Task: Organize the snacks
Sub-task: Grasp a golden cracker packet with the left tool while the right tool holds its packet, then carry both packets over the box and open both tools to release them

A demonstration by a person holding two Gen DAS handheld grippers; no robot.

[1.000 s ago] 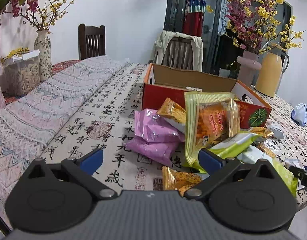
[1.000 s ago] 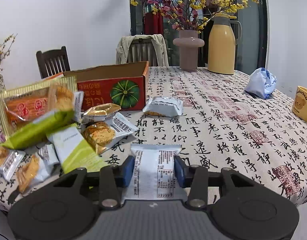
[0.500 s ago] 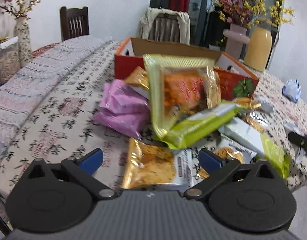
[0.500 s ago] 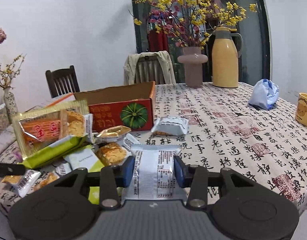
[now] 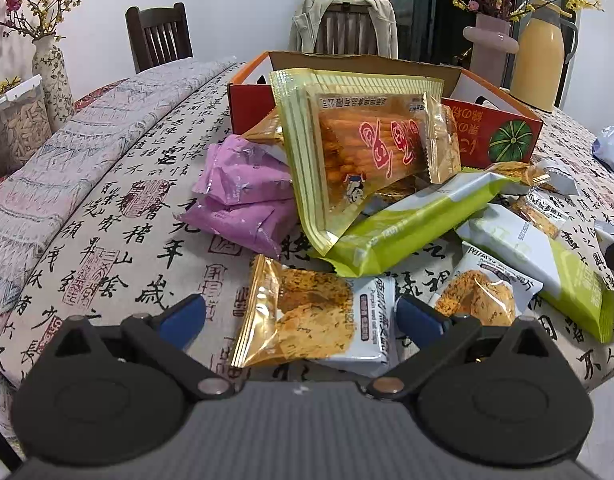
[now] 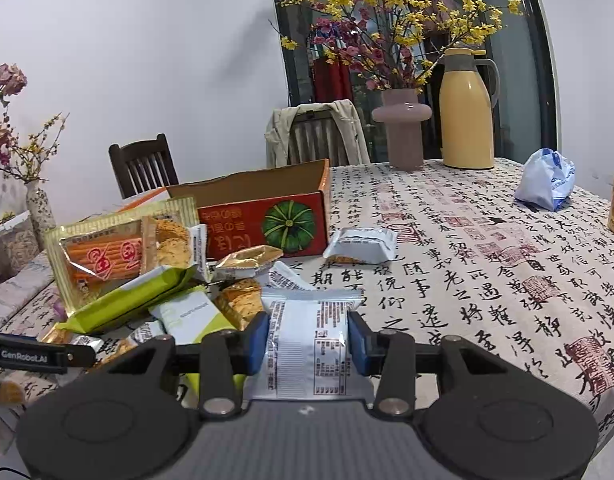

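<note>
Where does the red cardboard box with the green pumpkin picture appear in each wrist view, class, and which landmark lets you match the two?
Left wrist view: the red box sits upper centre to right, behind the snack pile, pumpkin at its right end.
Right wrist view: the red box sits centre-left, behind the pile, pumpkin facing the camera.
Shared landmark: the yellow jug stands far right of the box in both.
</note>
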